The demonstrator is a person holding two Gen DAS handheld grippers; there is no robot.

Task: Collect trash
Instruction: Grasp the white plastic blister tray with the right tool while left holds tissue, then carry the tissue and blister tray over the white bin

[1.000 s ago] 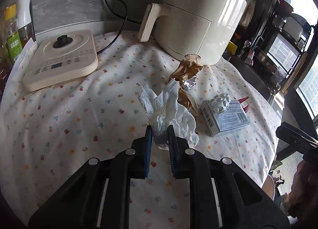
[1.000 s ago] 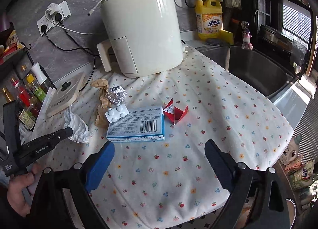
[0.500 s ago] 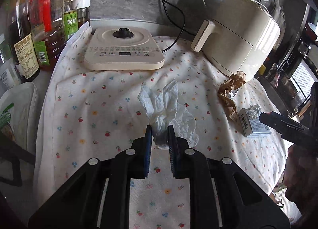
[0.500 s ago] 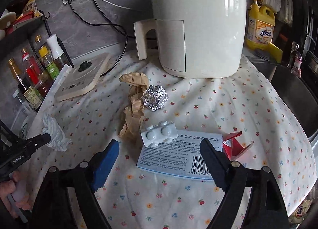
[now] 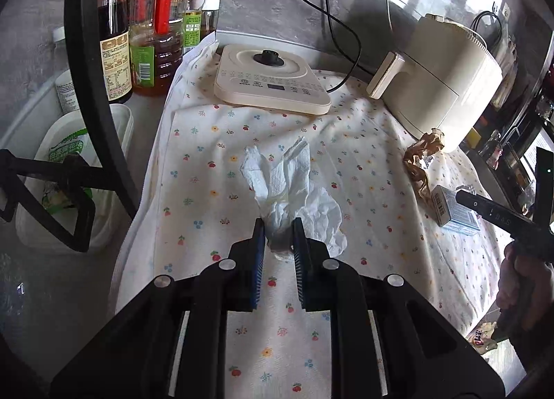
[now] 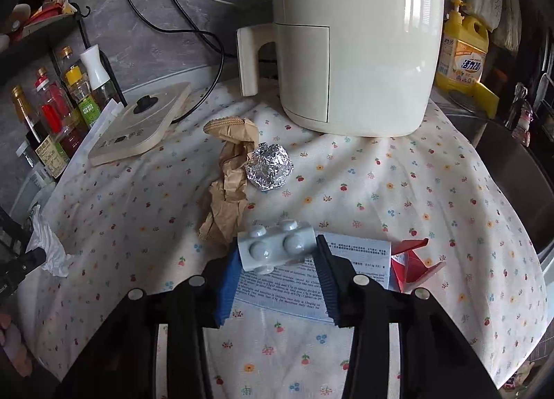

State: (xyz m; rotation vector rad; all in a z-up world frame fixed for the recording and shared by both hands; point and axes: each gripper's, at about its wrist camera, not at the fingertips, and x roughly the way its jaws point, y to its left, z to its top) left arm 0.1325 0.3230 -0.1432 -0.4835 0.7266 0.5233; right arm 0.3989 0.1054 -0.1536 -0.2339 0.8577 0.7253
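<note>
My left gripper [image 5: 278,226] is shut on a crumpled white tissue [image 5: 291,181], held over the left part of the flowered cloth [image 5: 363,163]. My right gripper [image 6: 277,250] is closing, and its blue pads touch both sides of a white plastic blister pack [image 6: 273,243] that lies on a pale blue box [image 6: 349,260]. A crumpled brown paper bag [image 6: 232,184] and a foil ball [image 6: 270,167] lie just beyond it. A red folded carton scrap [image 6: 412,260] sits to the right of the box. The tissue [image 6: 45,246] also shows at the left edge of the right wrist view.
A cream air fryer [image 6: 353,35] stands at the back, with a flat induction cooker [image 5: 270,84] to its left. Oil and sauce bottles [image 5: 152,35] and a white tub [image 5: 69,163] behind a black rack fill the left side. A sink [image 6: 512,174] and yellow detergent jug [image 6: 464,56] are on the right.
The left gripper carried the tissue leftward, toward the bottles. The right gripper moved in over the blue box, and its wide jaws narrowed onto the blister pack.
</note>
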